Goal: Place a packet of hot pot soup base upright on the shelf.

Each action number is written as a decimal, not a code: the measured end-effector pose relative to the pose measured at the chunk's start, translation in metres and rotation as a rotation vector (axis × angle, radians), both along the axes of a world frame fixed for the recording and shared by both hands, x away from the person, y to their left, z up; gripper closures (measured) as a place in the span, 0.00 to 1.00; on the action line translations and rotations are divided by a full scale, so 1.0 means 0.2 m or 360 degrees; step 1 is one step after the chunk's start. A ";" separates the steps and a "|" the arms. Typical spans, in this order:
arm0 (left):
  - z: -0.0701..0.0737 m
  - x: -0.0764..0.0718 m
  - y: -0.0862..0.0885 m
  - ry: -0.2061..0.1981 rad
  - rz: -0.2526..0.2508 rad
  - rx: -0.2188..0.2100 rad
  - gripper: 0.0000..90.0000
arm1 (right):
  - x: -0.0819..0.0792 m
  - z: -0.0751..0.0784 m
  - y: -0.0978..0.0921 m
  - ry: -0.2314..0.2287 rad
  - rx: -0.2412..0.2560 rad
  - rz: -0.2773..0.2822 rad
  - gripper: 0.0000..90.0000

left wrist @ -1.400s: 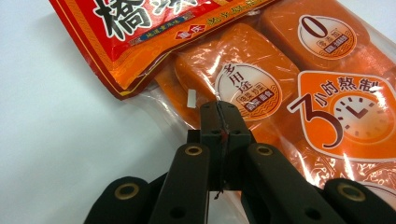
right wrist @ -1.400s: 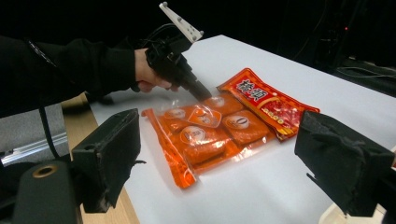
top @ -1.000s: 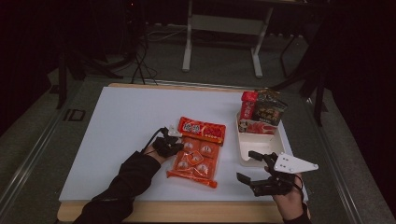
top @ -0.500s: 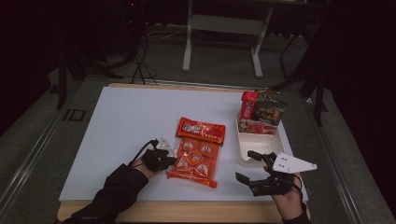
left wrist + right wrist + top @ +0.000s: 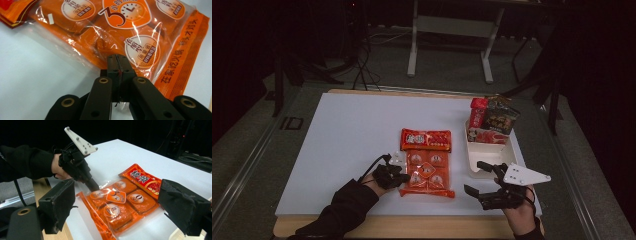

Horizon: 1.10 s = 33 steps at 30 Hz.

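At the left of the high view, the left gripper (image 5: 398, 176) lies low on the white table (image 5: 342, 135), its tips at the left edge of the orange packet (image 5: 427, 172), which sits near the table's front edge, about midway across. That view is too small to tell how the jaws stand; the left gripper view shows them pressed together on the clear plastic margin of the packet, pinching the film just short of the orange blocks inside. The right gripper view adds the person's hand (image 5: 58, 168) and dark sleeve (image 5: 22, 162) behind that gripper, with its grey three-cornered plate (image 5: 80, 140) on top. Just beyond the orange packet lies a red packet (image 5: 426, 140), touching its far end. Farther right, a white tray (image 5: 474, 162) holds several upright snack packs (image 5: 493, 120) at its far end. At the right, the right gripper (image 5: 482, 177) hovers by the front edge, near the tray, its jaws spread wide and holding nothing, well apart from the packet.
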<state>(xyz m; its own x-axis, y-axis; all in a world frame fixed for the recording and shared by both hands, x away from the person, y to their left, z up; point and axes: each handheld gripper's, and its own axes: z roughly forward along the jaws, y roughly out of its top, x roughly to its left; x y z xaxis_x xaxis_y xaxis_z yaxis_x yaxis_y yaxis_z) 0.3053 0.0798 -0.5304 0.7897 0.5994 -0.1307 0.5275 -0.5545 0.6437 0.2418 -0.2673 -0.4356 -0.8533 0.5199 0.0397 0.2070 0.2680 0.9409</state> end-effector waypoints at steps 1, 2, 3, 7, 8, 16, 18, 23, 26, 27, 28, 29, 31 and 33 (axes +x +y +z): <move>0.00 0.00 0.00 0.0001 -0.0003 -0.0003 1.00 | 0.00 0.00 0.00 0.0001 0.0001 -0.0001 0.16; 0.00 0.00 0.00 0.0002 -0.0006 -0.0004 1.00 | 0.00 0.00 0.00 0.0002 0.0001 -0.0002 0.16; 0.00 0.00 0.00 0.0007 -0.0005 -0.0010 1.00 | 0.00 0.00 0.00 0.0003 0.0002 -0.0003 0.16; 0.00 0.00 -0.01 0.0020 -0.0009 -0.0033 1.00 | 0.00 0.00 0.00 -0.0001 0.0000 -0.0002 0.16; 0.00 0.00 -0.01 0.0015 -0.0012 -0.0034 1.00 | 0.00 0.00 0.00 0.0002 0.0002 -0.0002 0.16; 0.01 0.03 0.04 0.0039 0.0035 -0.0111 0.88 | 0.00 0.00 -0.01 0.0002 0.0002 -0.0004 0.16; 0.04 0.05 0.06 0.0027 0.0063 -0.0115 0.78 | 0.00 0.00 -0.01 -0.0001 0.0006 -0.0008 0.16; 0.09 0.12 0.13 -0.0006 0.0132 -0.0189 0.57 | 0.00 0.00 -0.01 -0.0006 0.0005 -0.0007 0.16; 0.11 0.16 0.15 -0.0031 0.0179 -0.0214 0.49 | 0.00 0.00 -0.01 -0.0007 0.0005 -0.0007 0.16; 0.10 0.17 0.16 -0.0035 0.0191 -0.0228 0.47 | 0.00 0.00 -0.01 -0.0011 0.0004 -0.0007 0.16; 0.10 0.19 0.17 -0.0051 0.0204 -0.0227 0.46 | 0.00 0.00 -0.01 -0.0010 0.0002 -0.0008 0.16; 0.10 0.21 0.17 -0.0058 0.0220 -0.0228 0.46 | 0.00 0.00 -0.01 -0.0009 0.0004 -0.0008 0.16; 0.09 0.24 0.18 -0.0052 0.0249 -0.0259 0.42 | 0.00 0.00 -0.01 -0.0011 -0.0002 -0.0008 0.16; 0.07 0.28 0.19 -0.0062 0.0282 -0.0264 0.42 | 0.00 0.00 -0.01 -0.0012 -0.0004 -0.0007 0.16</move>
<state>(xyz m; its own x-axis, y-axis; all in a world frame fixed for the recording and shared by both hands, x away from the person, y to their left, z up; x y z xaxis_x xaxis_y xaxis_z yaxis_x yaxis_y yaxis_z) 0.3608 0.1175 -0.5156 0.6804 0.7019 -0.2106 0.5802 -0.3405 0.7399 0.2413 -0.2690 -0.4363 -0.8513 0.5237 0.0318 0.2008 0.2693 0.9419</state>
